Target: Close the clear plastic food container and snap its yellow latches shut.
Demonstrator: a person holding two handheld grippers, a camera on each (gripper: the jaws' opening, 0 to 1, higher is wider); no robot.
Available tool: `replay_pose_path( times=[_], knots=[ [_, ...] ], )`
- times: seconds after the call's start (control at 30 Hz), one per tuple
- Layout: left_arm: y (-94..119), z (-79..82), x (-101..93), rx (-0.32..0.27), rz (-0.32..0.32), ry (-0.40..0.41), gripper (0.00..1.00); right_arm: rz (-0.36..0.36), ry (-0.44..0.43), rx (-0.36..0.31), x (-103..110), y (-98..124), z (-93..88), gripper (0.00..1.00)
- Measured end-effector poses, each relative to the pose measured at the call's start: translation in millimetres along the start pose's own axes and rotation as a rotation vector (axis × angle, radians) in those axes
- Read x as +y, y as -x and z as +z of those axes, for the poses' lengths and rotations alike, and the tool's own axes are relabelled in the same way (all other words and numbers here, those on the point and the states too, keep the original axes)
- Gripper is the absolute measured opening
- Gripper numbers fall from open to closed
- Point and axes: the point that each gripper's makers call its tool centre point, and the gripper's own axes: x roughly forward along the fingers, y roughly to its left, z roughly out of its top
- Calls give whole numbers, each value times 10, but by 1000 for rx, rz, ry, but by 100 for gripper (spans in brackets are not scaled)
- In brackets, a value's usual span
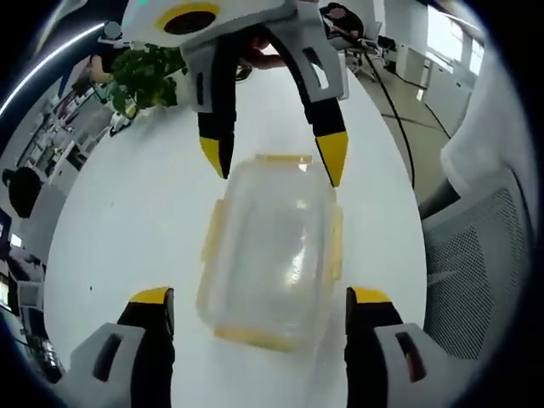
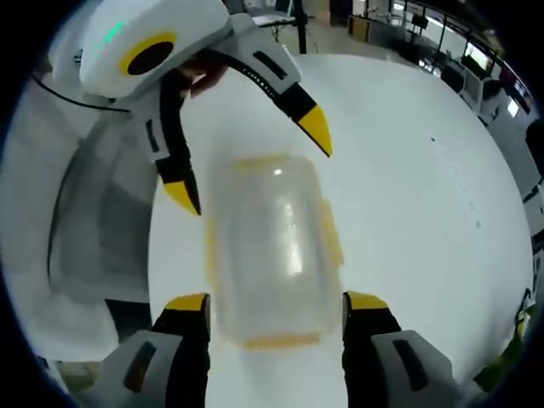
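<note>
I see the container (image 1: 274, 251) on the table (image 1: 127, 229), lying between both grippers. Left gripper (image 1: 259, 299) spread wide at one end, right gripper (image 2: 274, 306) spread opposite. Latch states unclear; right gripper view blurred.

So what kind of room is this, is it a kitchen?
Probably an office, not a kitchen. The container sits on a big white table, with a mesh office chair beside it, a potted plant, and desks further back.

White round table (image 1: 127, 221), mesh office chair (image 1: 476, 272), potted plant (image 1: 149, 72), bright windows (image 1: 442, 30)
</note>
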Motion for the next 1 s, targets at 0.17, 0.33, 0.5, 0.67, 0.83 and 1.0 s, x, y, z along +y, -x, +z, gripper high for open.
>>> replay_pose_path(
  times=[0.17,0.33,0.5,0.67,0.83,1.0],
  knots=[
    [-84,-56,-26,25,-25,-3,86,-36,32,19,-11,-41,-56,66],
    [-167,-89,-43,44,-41,-12,86,-46,43,23,18,-98,-89,71],
    [-239,-132,-32,69,-39,-31,86,-84,60,30,-15,-144,-106,75],
    [-299,-148,-17,82,-39,-36,86,-115,78,39,-40,-203,-124,75],
    [-362,-151,-43,90,-50,-55,86,-108,77,42,-29,-240,-141,75],
    [-358,-153,-38,91,-60,-53,85,-110,85,47,-39,-242,-147,75]
  ],
)
